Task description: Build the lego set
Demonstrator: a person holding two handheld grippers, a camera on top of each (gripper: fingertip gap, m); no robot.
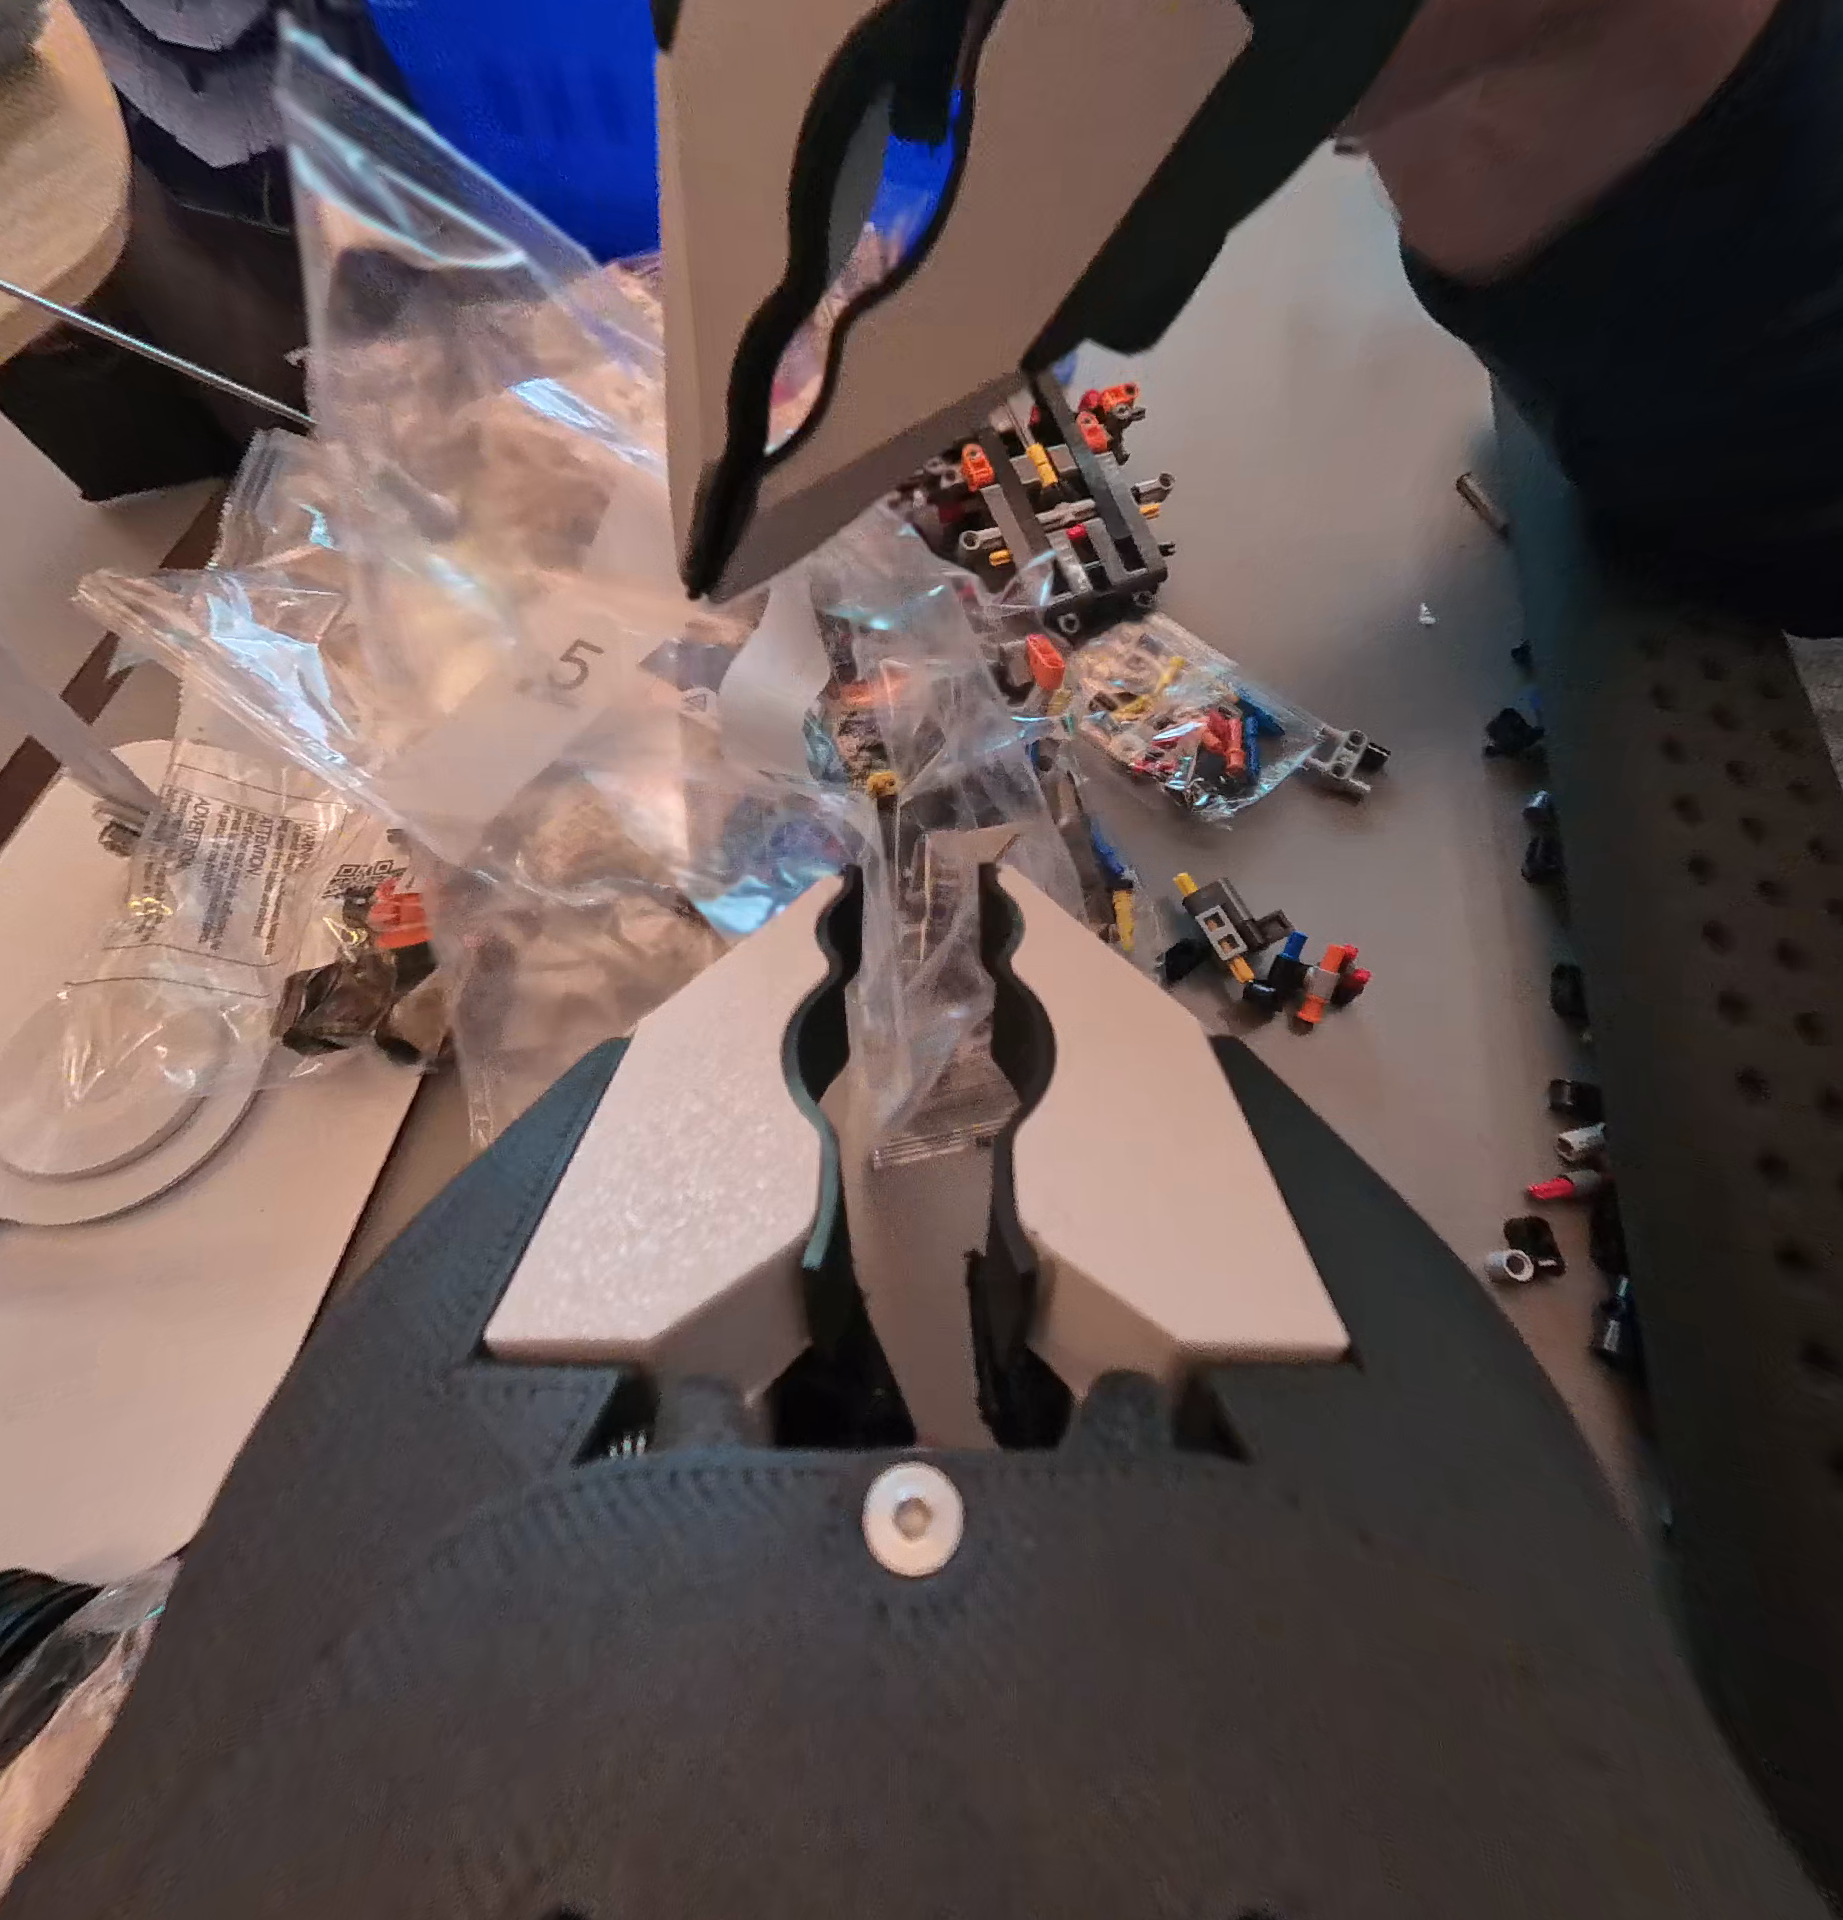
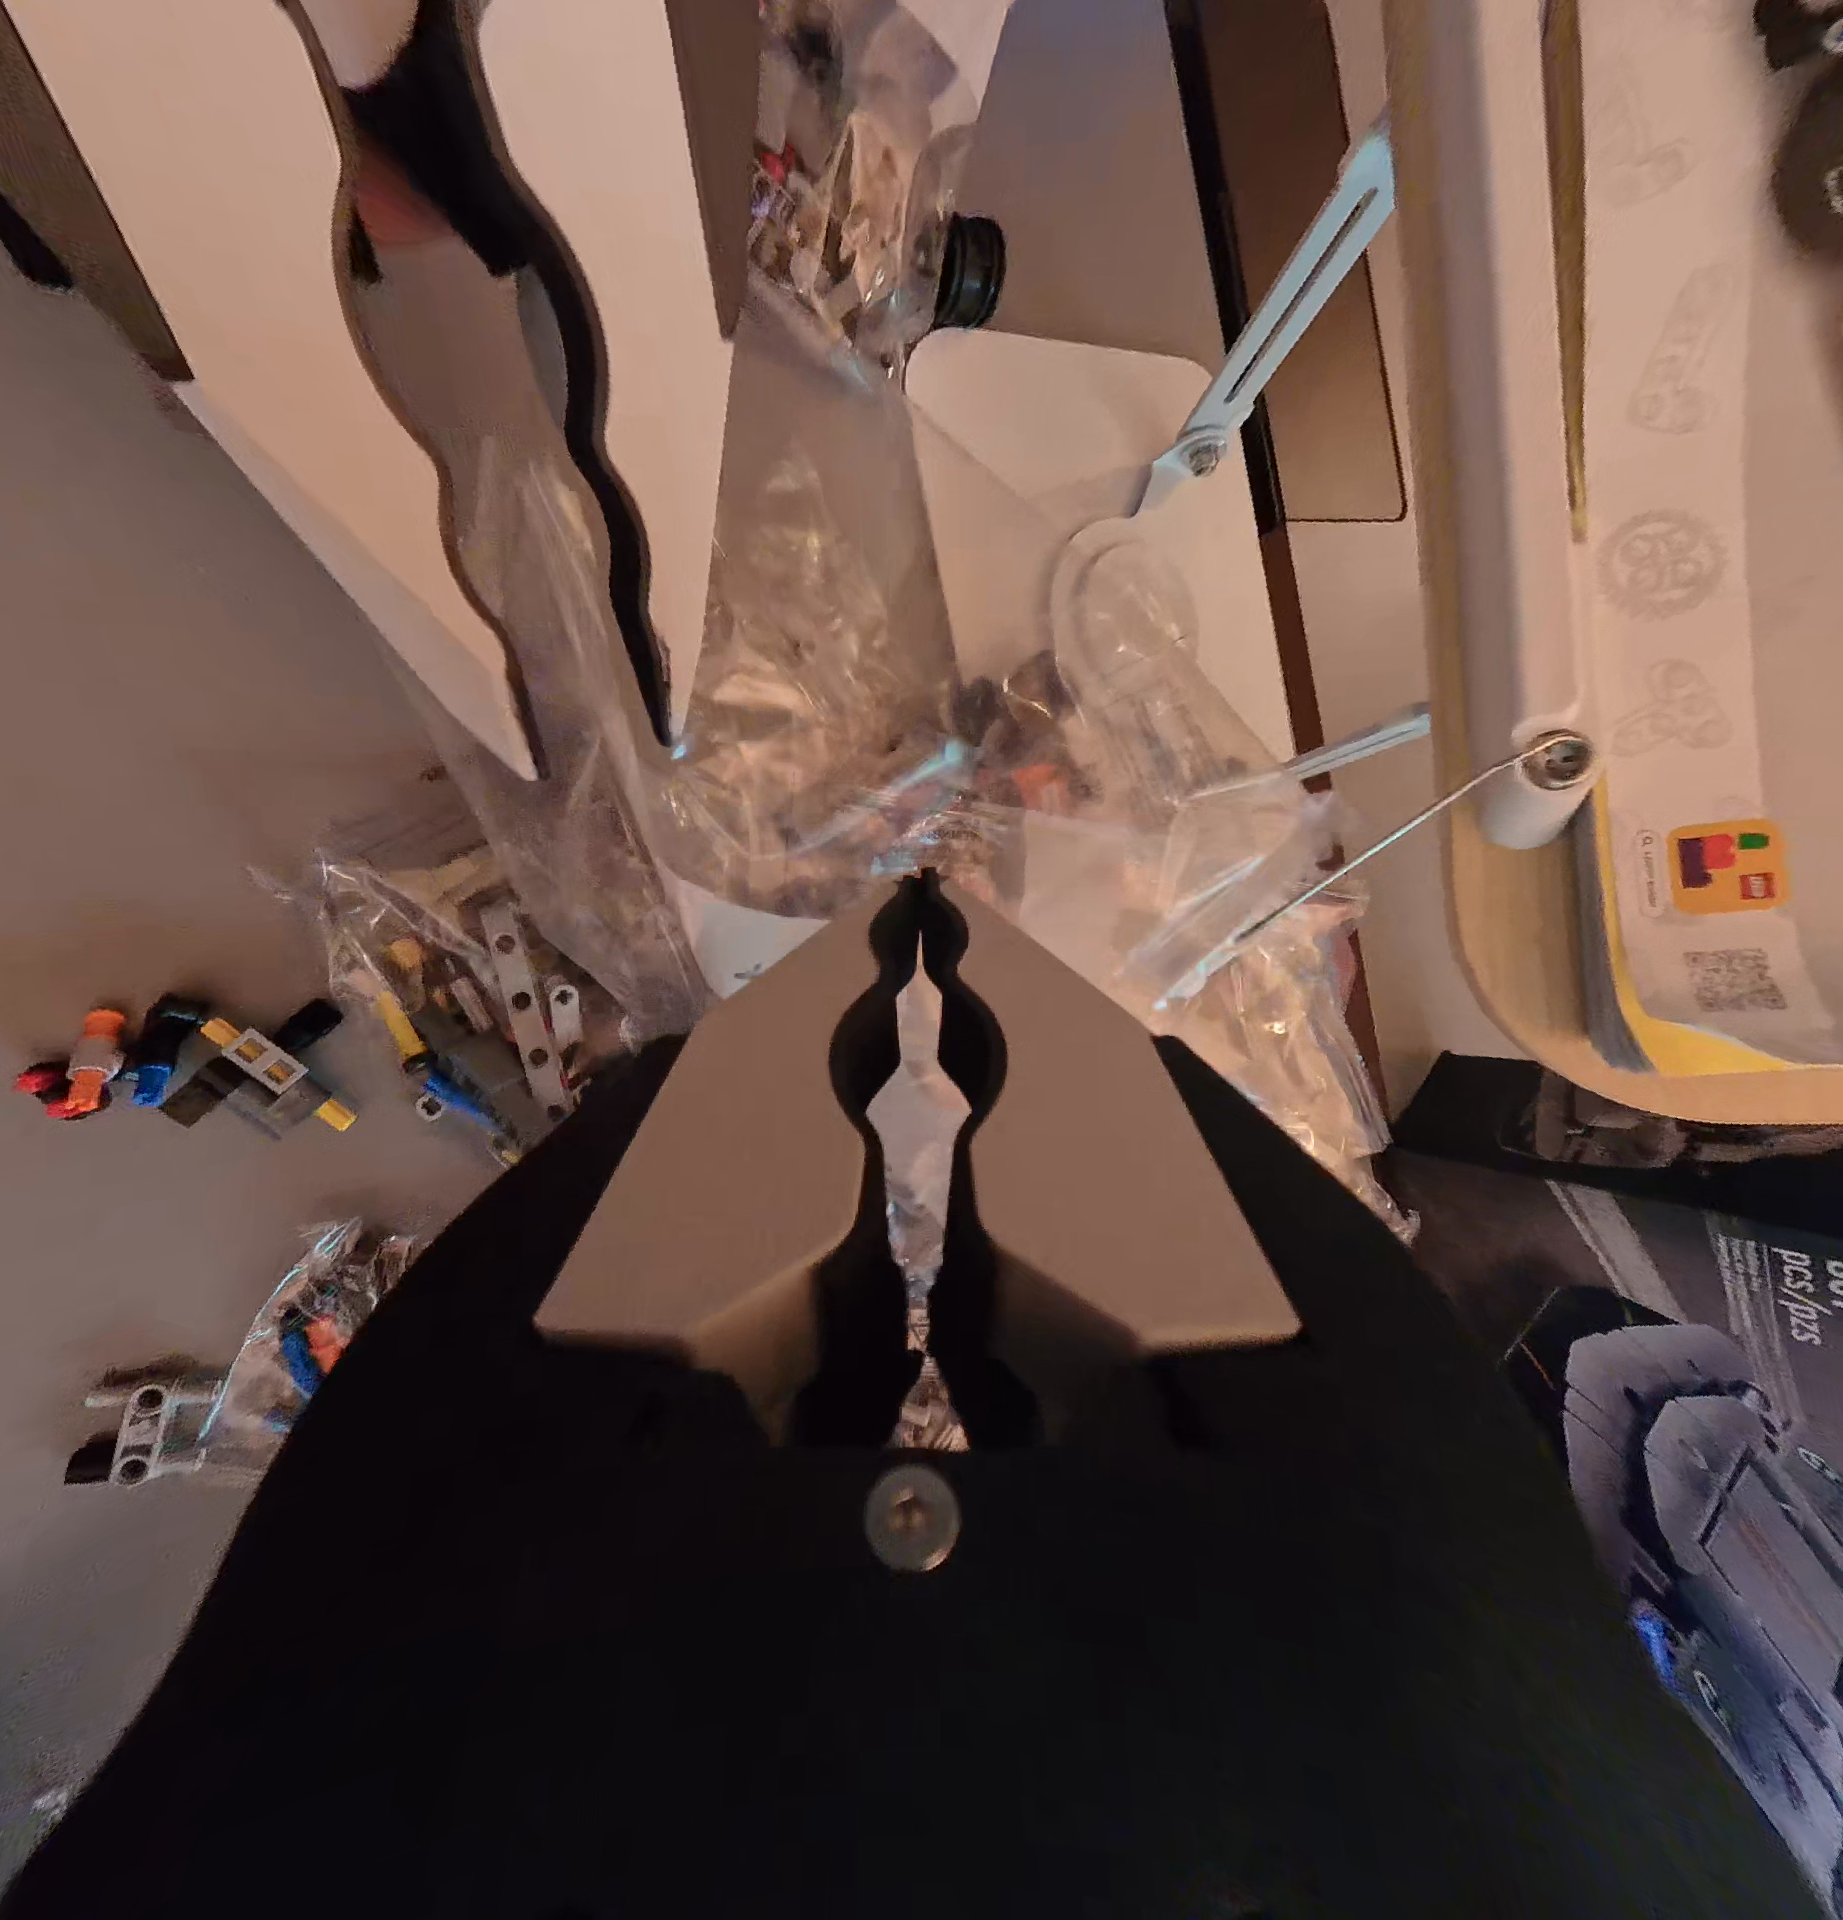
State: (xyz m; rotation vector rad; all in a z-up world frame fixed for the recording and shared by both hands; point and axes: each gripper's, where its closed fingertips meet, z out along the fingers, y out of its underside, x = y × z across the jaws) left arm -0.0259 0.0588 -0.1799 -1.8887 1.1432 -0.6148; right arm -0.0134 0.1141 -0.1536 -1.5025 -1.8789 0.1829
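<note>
The clear plastic parts bag (image 1: 543,582) hangs crumpled between the two tools, above a heap of other bags on the counter (image 1: 1312,436). The right gripper (image 2: 922,883) has its jaws closed on a fold of that bag's film; in the left wrist view its tips meet at the bag's upper edge. The left gripper (image 1: 917,883) stands with its jaws parted, a narrow sleeve of the film lying in the gap between them, not yet pinched as far as I can tell.

Just beyond the bags sits the part-built black and grey Technic frame (image 1: 1062,509) with orange and yellow connectors. Beside the left gripper lies a small grey sub-assembly (image 1: 1234,925) with loose pins (image 1: 1322,977), and farther off a smaller bag of mixed pins (image 1: 1197,727). More loose pins (image 1: 1561,1143) are strewn along the counter's edge, against a dark perforated mat (image 1: 1748,987). In the right wrist view the instruction booklet (image 2: 1665,623) rests on a stand, with the set's box (image 2: 1727,1455) below it.

The step appears to be opening the bag. The risks, as I judge them: thin film slipping from a one-sided hold, or tearing abruptly once both sides pull, scattering small parts among those already near the edge. A swinging bag might also knock the frame.
</note>
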